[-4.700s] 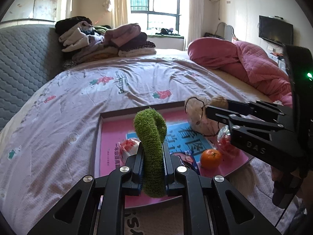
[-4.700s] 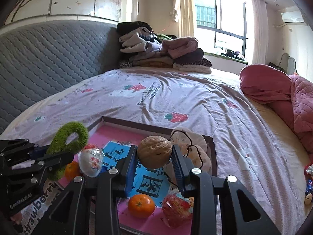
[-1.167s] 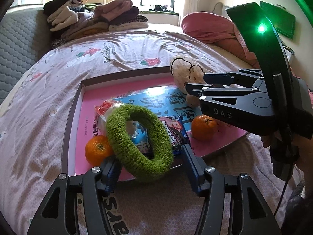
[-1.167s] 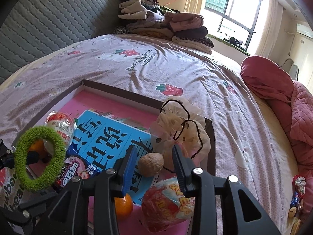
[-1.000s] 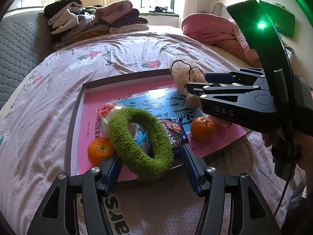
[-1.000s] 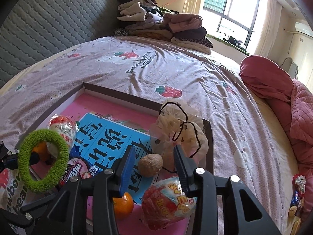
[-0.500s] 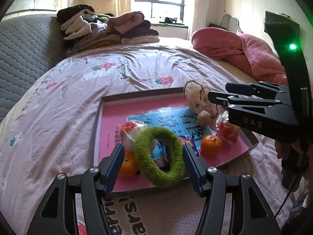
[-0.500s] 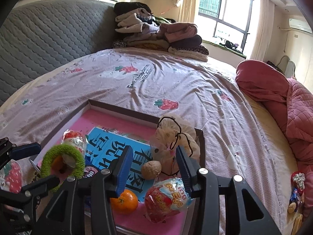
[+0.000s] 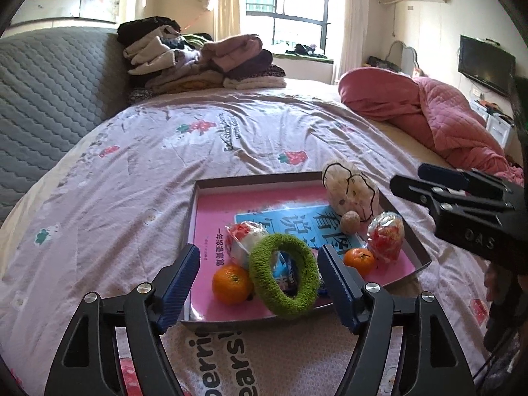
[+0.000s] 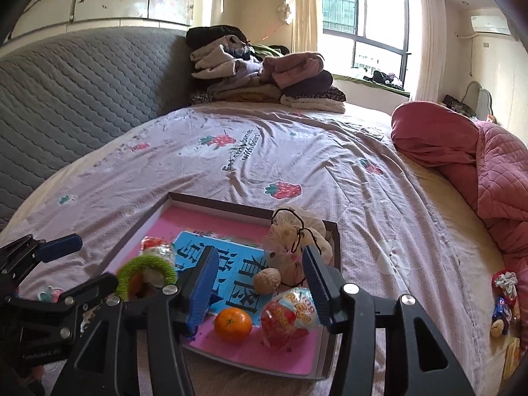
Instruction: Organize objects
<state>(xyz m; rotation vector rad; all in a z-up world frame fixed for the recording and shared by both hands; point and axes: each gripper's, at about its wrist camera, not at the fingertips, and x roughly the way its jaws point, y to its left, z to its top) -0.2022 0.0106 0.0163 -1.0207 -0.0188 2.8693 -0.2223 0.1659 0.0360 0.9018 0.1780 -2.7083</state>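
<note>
Green knitted ring [image 9: 283, 275]: soft, light, probably springy; pinch its 6 o'clock rim. Left gripper [image 9: 259, 279] and right gripper [image 10: 260, 285] jaws opening, grasping nothing.

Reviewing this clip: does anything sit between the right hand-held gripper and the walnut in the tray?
Nothing visible does. The right hand-held gripper, jaws opening and empty, faces the walnut directly. The mesh pouch lies just behind it, the wrapped snack right in front, the mandarin nearer still.
</note>
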